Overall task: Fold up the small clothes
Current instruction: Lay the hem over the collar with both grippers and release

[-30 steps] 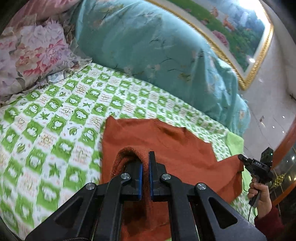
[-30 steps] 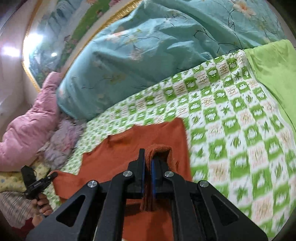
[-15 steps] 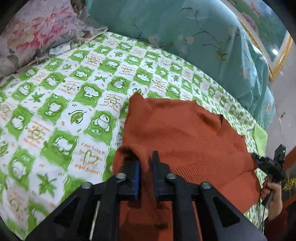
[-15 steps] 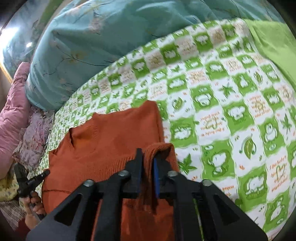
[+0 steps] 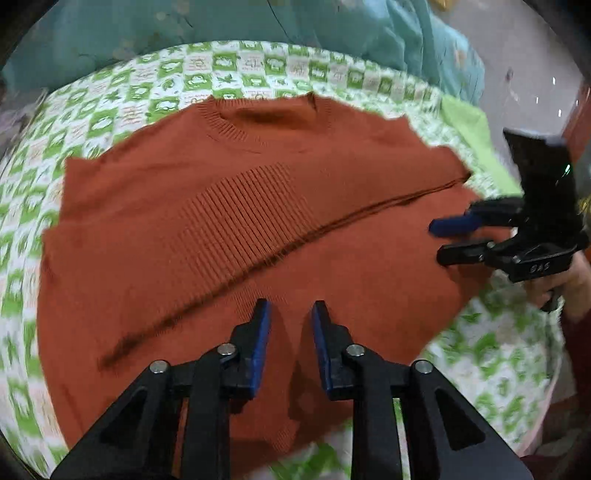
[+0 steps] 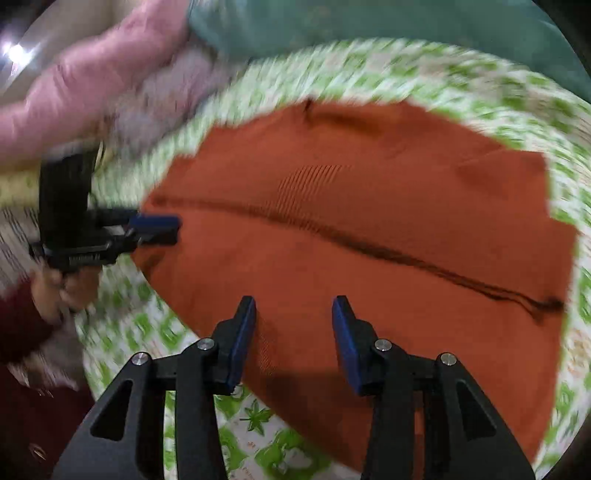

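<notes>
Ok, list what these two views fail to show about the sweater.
- Sweater hem, left wrist view: hidden behind the open left tongs and cut off by the bottom edge.
- Bedsheet print, right wrist view: smeared by motion blur.
- Folded-under layers: covered by the top layer in both views.
- Right tongs: open, above the knit; contact unclear.

We are in a bedroom of a home. A bed sheet (image 5: 266, 70) printed in green and white cartoon checks covers the mattress, and a rumpled teal quilt (image 5: 388, 29) is heaped along its far edge. A pink padded blanket (image 6: 92, 81) lies bunched at one corner. Past the bed's edge we see a pale glossy floor (image 5: 524, 85) catching small spots of light.
</notes>
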Demonstrator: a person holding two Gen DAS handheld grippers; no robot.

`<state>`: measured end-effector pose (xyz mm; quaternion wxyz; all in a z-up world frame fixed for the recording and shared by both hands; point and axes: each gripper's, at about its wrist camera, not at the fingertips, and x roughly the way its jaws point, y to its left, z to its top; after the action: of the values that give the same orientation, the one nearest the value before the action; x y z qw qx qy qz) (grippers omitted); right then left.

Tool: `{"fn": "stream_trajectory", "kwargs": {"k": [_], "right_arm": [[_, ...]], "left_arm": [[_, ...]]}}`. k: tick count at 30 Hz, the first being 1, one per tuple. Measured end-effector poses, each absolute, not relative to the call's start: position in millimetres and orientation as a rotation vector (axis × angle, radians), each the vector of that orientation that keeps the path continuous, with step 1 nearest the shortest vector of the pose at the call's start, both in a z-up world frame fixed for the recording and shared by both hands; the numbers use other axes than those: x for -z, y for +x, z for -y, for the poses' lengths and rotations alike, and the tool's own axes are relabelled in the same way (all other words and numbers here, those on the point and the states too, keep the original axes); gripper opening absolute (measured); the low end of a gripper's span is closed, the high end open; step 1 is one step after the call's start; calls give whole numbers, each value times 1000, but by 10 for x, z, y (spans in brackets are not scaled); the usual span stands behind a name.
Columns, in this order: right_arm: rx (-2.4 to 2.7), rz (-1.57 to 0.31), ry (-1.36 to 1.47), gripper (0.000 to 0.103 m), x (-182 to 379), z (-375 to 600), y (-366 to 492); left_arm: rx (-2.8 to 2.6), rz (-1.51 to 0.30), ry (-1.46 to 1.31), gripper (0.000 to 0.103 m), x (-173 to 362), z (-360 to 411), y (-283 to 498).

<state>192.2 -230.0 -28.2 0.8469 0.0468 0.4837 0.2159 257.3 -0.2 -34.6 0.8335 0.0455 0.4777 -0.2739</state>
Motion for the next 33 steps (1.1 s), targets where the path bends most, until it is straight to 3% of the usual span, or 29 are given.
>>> {"fn": "stream_trajectory", "kwargs": {"k": [3,9,15,18,19,21,33], "right_arm": [[-350,-1004,96,45,312,2485,2169],[-34,-861,197,42,211,3143,2709],[144,-744,334,44,42,3559,2746],[156,-722,364,44,-1,3648,2591],[156,-714,366,44,-15,3648,2506],[150,-715,384,44,-42,3626,2414],[33,-748,456,50,38,3007,1521]], "left_arm": [[540,-1011,108,16,322,-41,2936],[343,-931,186,16,129,-47,3689],[211,-896,31,17,-8,-426,4118],[182,-865,9,20,-65,-597,4014],[151,-852,8,31,-92,-663,3950],[117,-820,-34,39,-162,-857,3776],[96,-841,-237,44,-107,-1330,2688]]}}
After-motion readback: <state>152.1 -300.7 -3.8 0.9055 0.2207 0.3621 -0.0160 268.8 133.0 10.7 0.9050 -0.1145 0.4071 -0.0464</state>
